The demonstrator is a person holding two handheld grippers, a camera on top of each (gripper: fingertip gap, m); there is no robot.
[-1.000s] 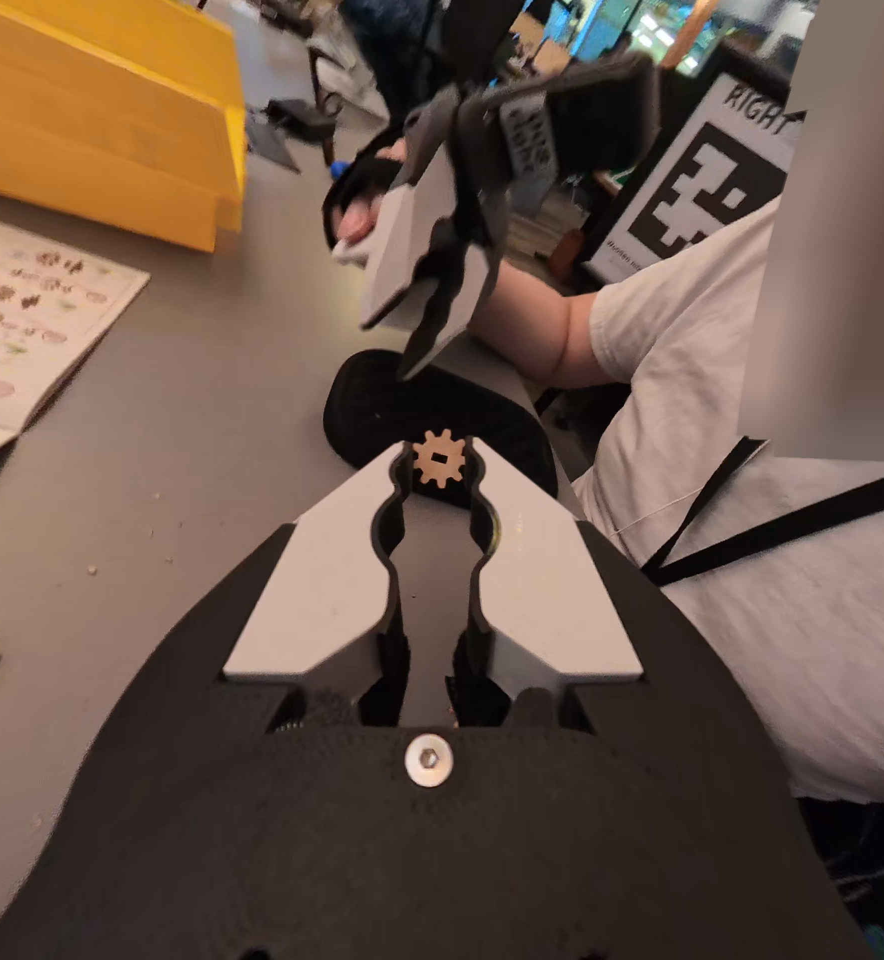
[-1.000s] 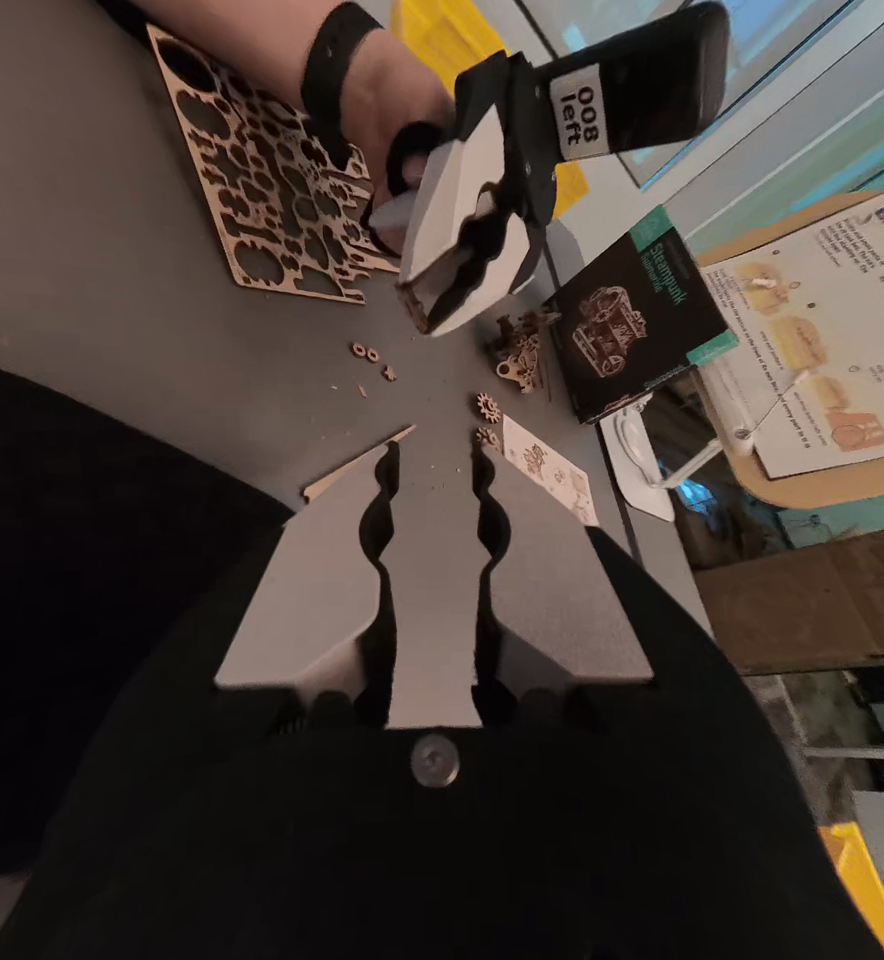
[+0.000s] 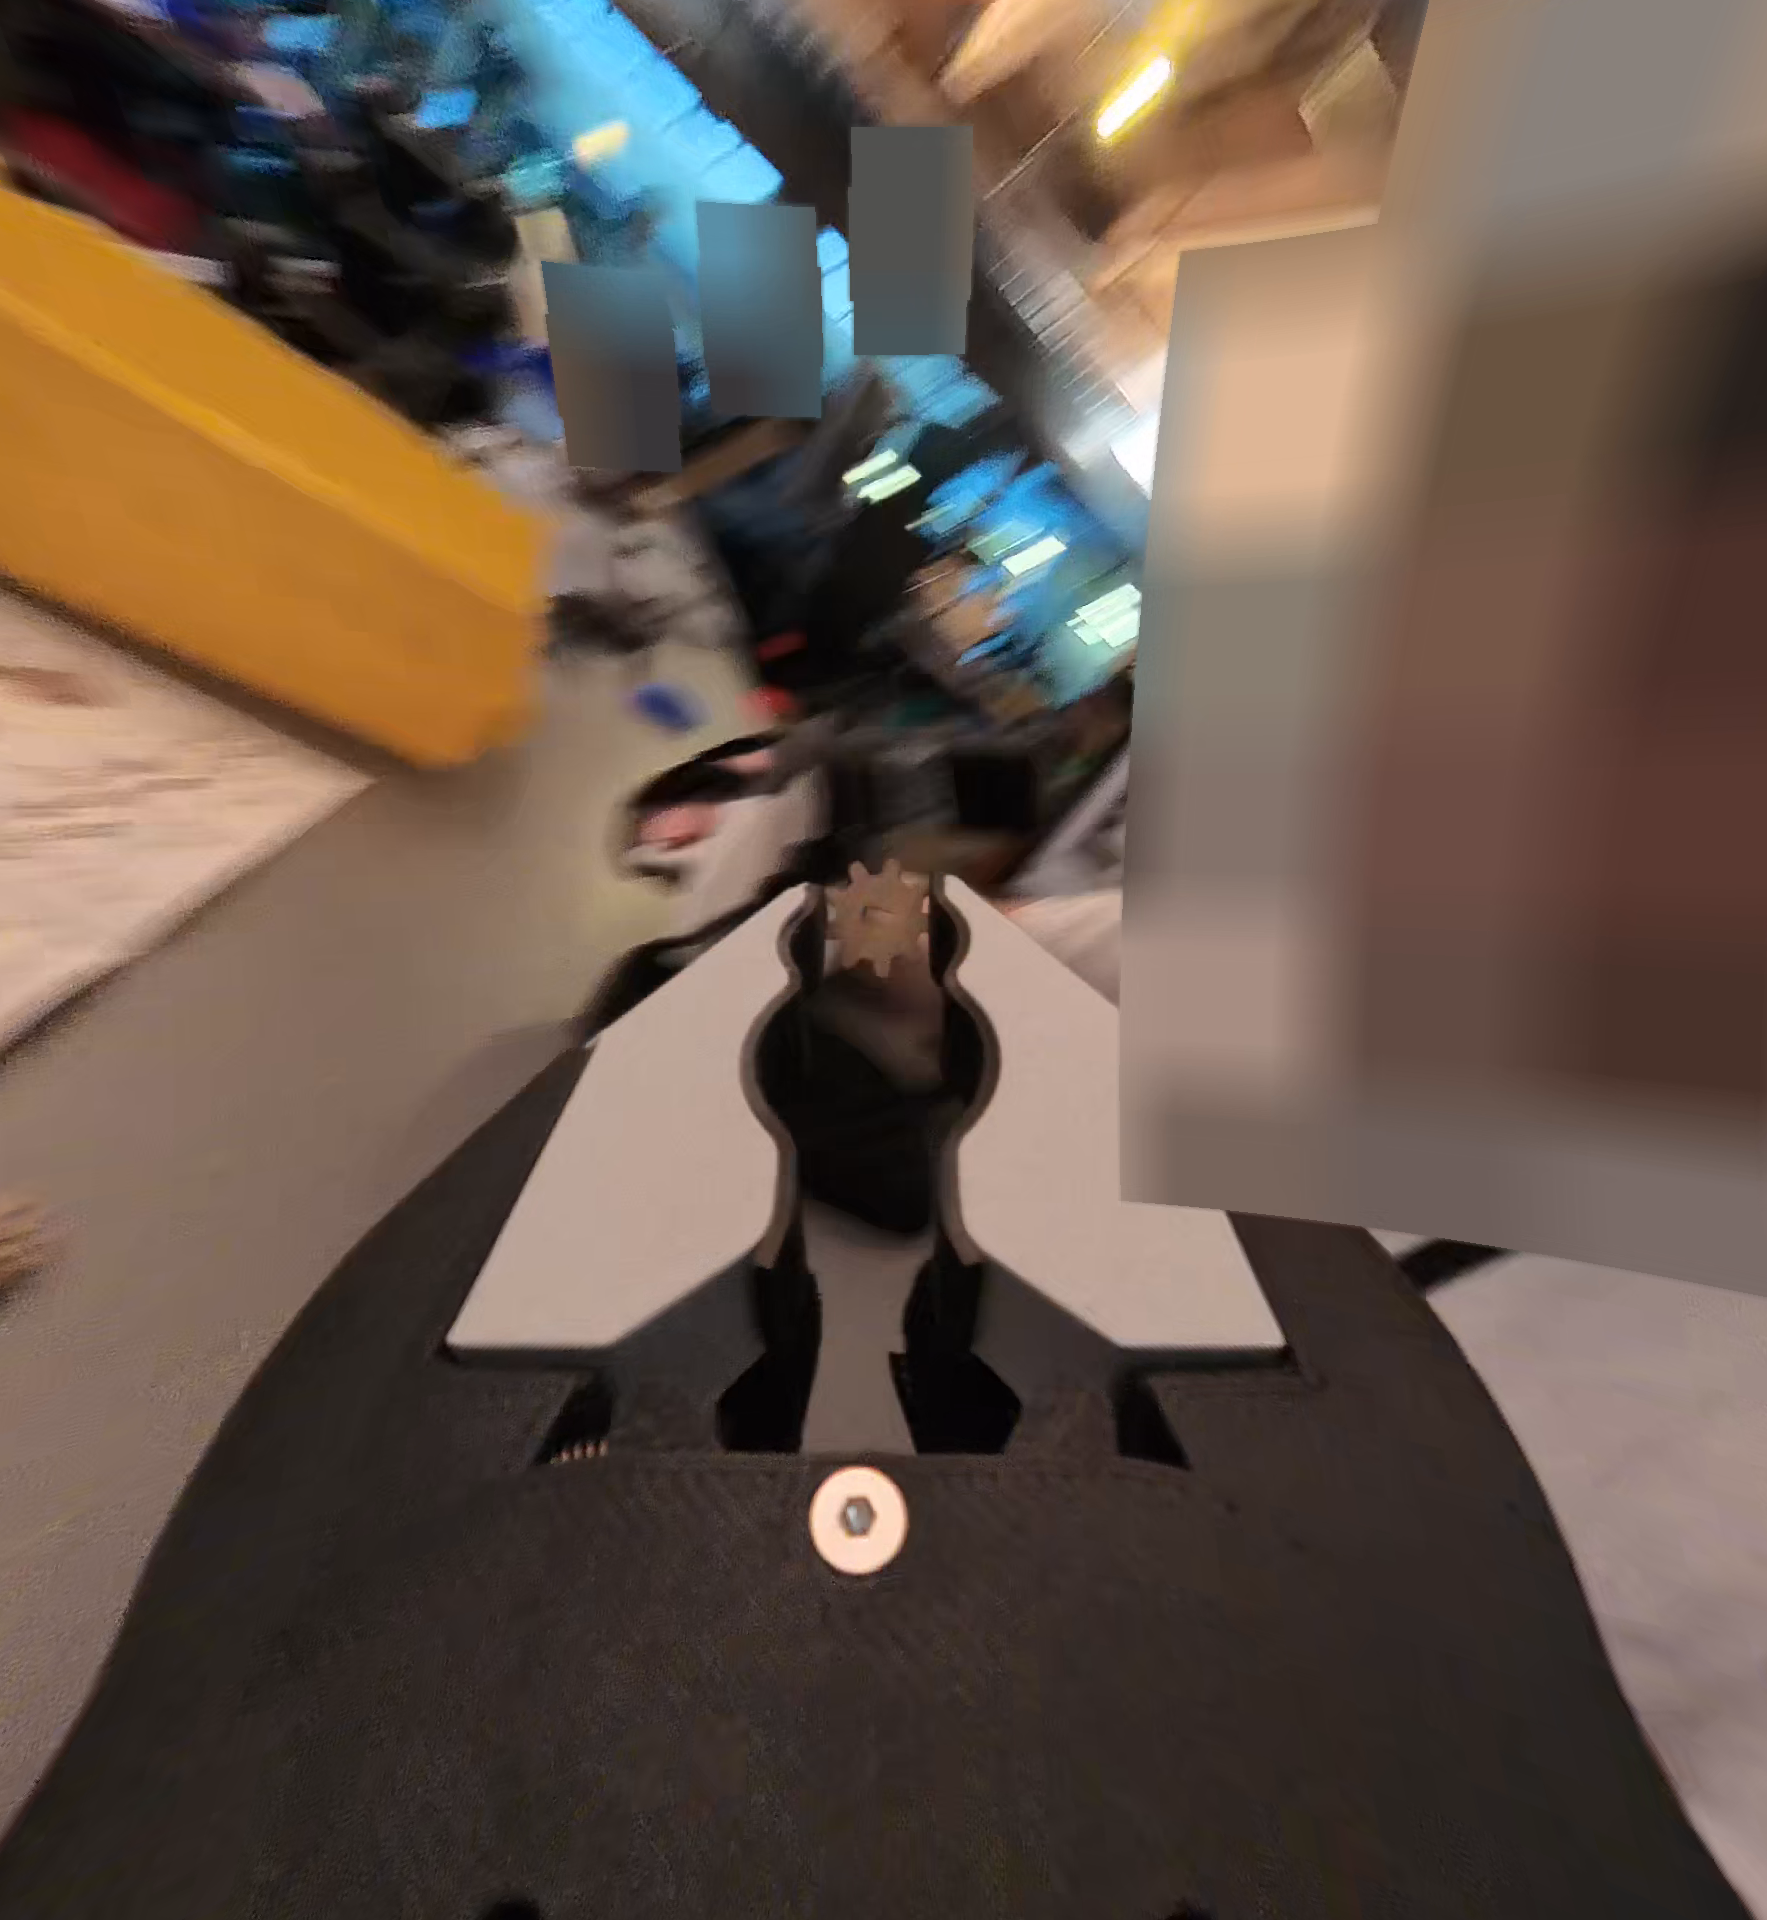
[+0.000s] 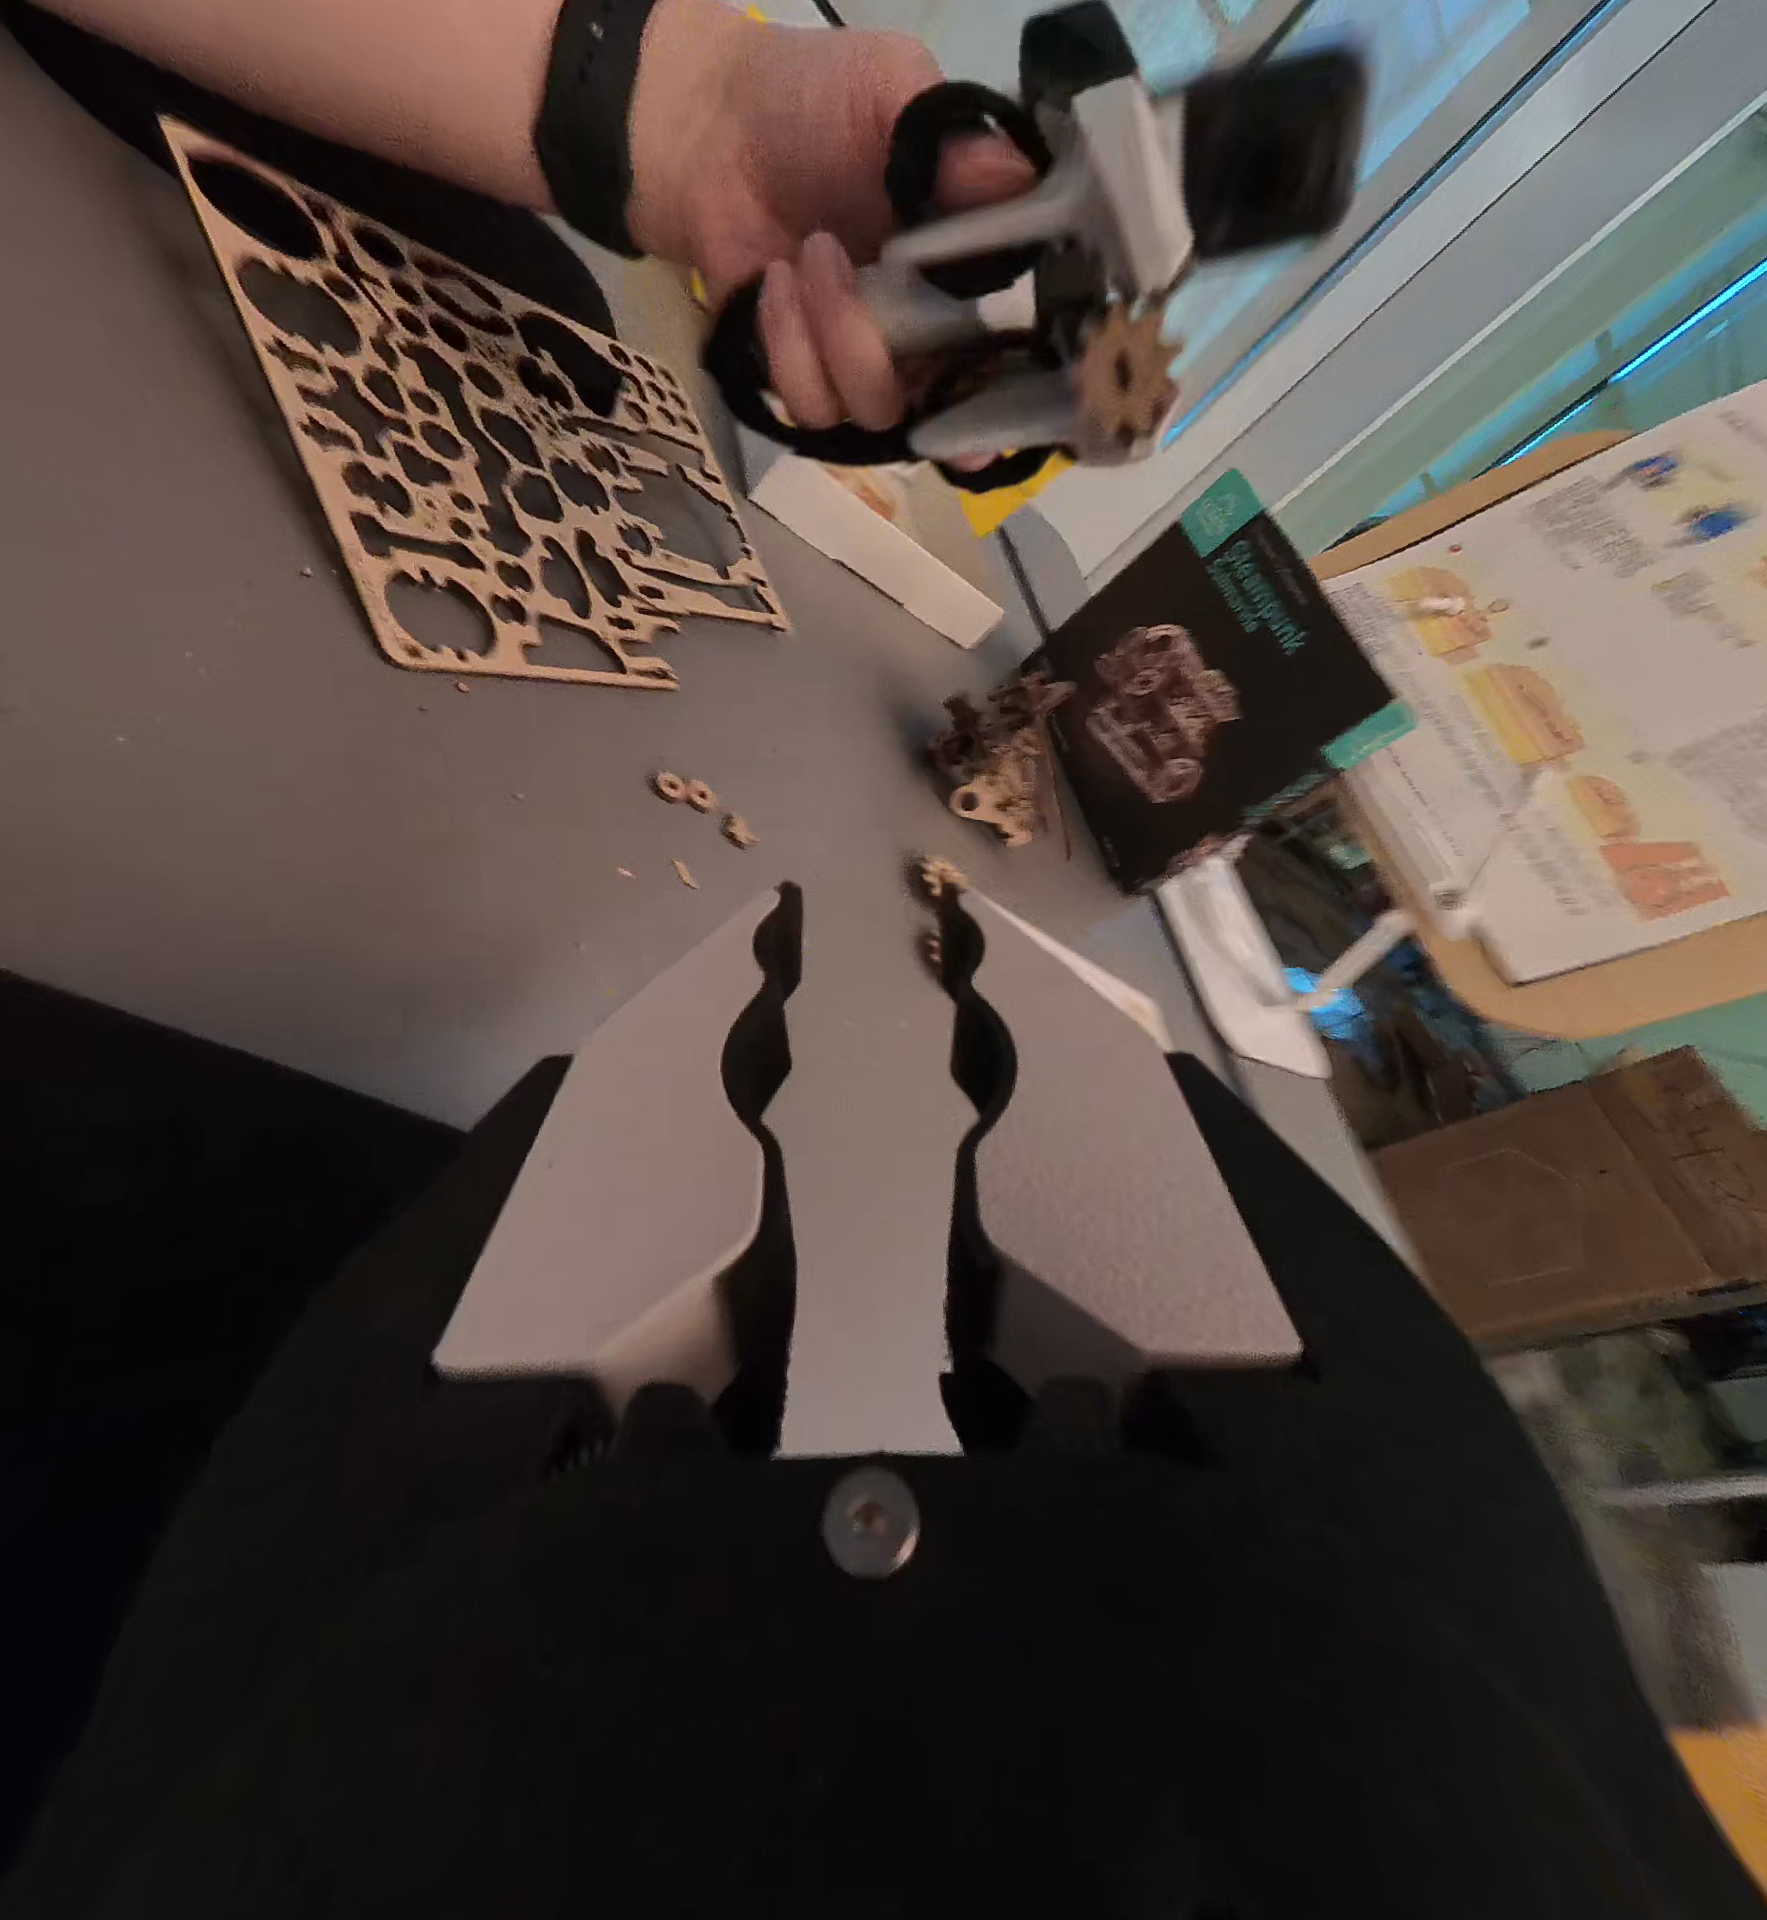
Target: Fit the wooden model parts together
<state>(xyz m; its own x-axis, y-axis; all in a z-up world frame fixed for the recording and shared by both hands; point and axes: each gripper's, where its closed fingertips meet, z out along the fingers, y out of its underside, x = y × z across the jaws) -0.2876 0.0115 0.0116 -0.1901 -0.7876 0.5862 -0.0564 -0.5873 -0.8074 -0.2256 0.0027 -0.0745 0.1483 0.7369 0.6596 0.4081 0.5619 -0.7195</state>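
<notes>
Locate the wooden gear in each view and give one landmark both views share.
Left wrist view: gear at centre, pinched between the left gripper's fingertips.
Right wrist view: gear at upper right, at the tip of the far-off left gripper, above the table.
Shared landmark: the grey table.

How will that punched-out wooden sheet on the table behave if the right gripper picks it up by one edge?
The wooden sheet looks thin and mostly holes, so probably light and somewhat bendy. Its narrow bridges between cutouts could snap if pinched hard. Lying flat on the table, its edge may be hard to get under.
</notes>
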